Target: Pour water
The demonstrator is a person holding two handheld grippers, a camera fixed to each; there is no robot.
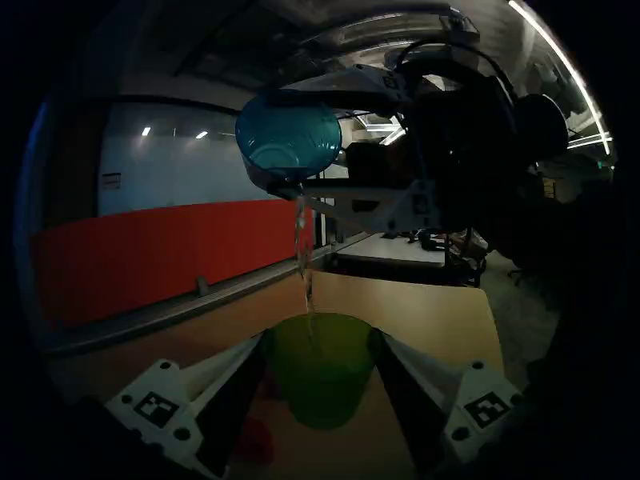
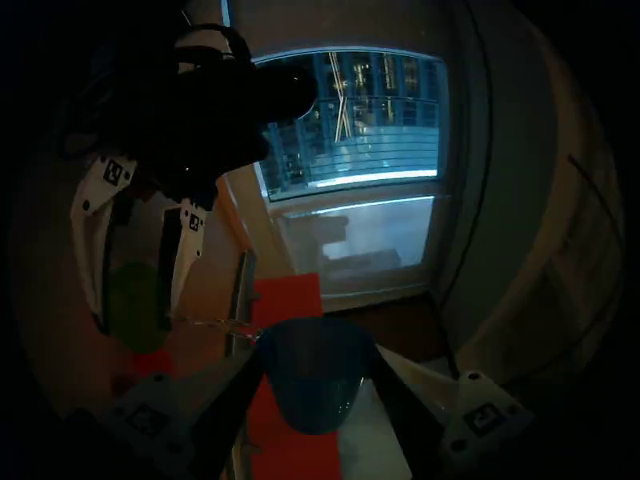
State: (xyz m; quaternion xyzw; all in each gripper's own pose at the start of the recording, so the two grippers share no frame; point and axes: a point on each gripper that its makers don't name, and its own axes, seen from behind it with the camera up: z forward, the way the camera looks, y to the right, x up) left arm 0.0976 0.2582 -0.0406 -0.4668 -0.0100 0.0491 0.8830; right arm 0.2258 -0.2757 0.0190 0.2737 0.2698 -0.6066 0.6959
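Water (image 1: 302,248) falls in a thin stream from the lower rim of the blue cup (image 1: 288,140) into the green cup (image 1: 324,376).

In the left gripper view I have the green cup at 6 o'clock. It stands upright and is gripped by my left claw (image 1: 322,346), with one finger pressing on each side. The blue cup hangs above it near 12 o'clock, tipped steeply, and the stream drops from it into the green cup's open mouth. The pale desk (image 1: 432,308) spreads out behind the green cup, though I cannot tell whether the cup rests on it. A red wall panel (image 1: 160,248) runs along at 9 o'clock.

In the right gripper view my right claw (image 2: 318,350) is closed on the blue cup at 6 o'clock, a finger on either side of it. The water leaves the cup's rim toward 9 o'clock and reaches the green cup, which the left claw holds at about 8 o'clock. A window (image 2: 352,136) glows at 12 o'clock.
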